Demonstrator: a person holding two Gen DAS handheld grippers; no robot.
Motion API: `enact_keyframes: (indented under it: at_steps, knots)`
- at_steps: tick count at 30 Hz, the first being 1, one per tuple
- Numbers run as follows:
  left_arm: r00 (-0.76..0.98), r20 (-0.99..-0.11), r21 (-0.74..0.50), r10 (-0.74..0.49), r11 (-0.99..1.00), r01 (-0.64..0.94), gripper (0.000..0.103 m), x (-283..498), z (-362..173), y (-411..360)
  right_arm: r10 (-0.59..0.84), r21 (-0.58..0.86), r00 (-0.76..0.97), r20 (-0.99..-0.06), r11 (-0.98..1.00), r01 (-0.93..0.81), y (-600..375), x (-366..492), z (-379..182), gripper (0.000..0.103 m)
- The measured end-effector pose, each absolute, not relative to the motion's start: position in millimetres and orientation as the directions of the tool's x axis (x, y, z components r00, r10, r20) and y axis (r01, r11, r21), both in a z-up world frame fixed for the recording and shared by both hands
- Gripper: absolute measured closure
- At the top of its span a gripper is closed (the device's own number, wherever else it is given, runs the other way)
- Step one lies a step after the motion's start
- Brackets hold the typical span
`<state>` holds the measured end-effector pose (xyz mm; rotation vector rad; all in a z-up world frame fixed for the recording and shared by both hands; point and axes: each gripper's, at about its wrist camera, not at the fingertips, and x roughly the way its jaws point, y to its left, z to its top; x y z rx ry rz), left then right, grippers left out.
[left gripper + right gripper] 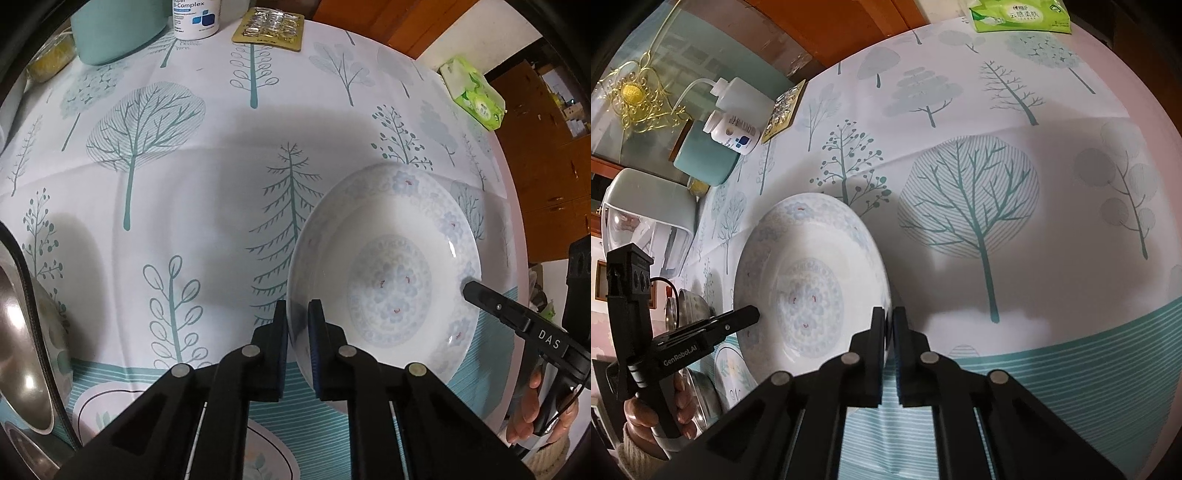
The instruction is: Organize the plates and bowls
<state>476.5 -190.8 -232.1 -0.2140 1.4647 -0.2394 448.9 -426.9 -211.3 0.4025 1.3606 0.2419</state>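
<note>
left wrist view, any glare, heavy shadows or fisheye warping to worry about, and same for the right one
Left wrist view: soft grey shadows fall across the tablecloth, a bright highlight sits on the metal bowl at the left edge, and the corners vignette black. Right wrist view: the table edge bows strongly, a dark shadow lies beside the floral plate, and only faint sheen shows on it.

Left gripper [297, 314] reaches forward and low, jaws pinched close together on the near rim of the bowl [388, 266], one finger inside, one outside. Right gripper [888, 319] does likewise from the opposite side, jaws nearly closed on that rim. Seen from the left camera, the right hand [532, 413] wraps its handle; from the right camera, the left hand [661, 413] grips its own handle, sleeve at the wrist.
</note>
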Motion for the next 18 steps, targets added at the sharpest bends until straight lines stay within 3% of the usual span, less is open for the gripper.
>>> enact_keyframes:
  at_steps: [9,18]
  knots:
    - [0.086,-0.953,-0.287,-0.290,0.957,0.048,0.095,477,-233,-192,0.389,0.407,0.203,-0.898,0.912,0.052,-425,448,-211,0.099]
    - [0.084,-0.912,-0.396,-0.402,0.915,0.081,0.097,448,-221,-184,0.436,0.456,0.196,-0.878,0.887,0.069,-437,425,-206,0.099]
